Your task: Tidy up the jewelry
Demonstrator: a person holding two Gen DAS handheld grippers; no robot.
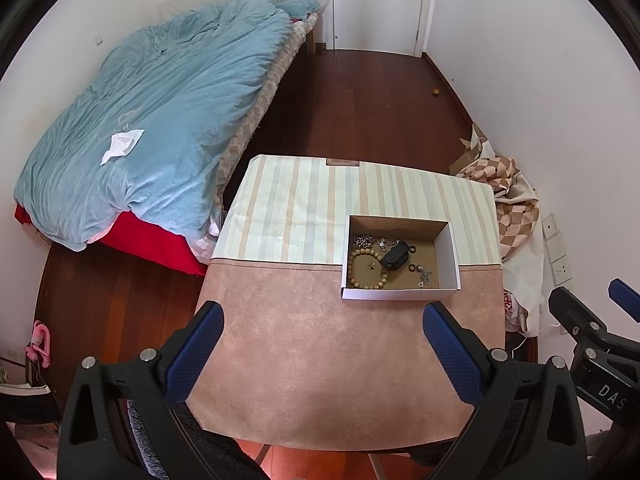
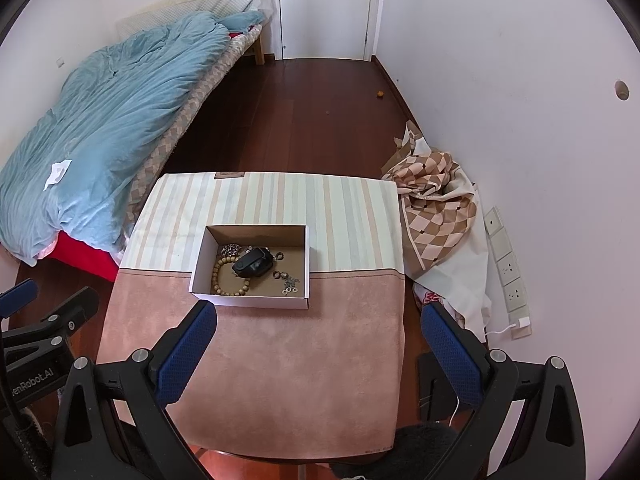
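The left hand-held gripper (image 1: pixel 323 336) hangs above the near, pink part of the cloth-covered desk (image 1: pixel 320 360), its blue-padded fingers (image 1: pixel 200 356) spread wide with nothing between them. The right hand-held gripper (image 2: pixel 318 332) is likewise wide open and empty, above the desk's near right side. Ahead of both, a shallow white cardboard box with a brown floor (image 2: pixel 250 266) sits on the desk where the pink cloth meets the striped cloth. Inside it lie a wooden bead bracelet (image 2: pixel 230 276) on the left, a small black pouch (image 2: pixel 253 263) touching it (roughly central), a tangle of silver chain (image 2: pixel 231 248) at the back left, and several small rings and silver pieces (image 2: pixel 289 282) towards the right. A bed with a light blue quilt (image 1: pixel 152 120) stands to the left.
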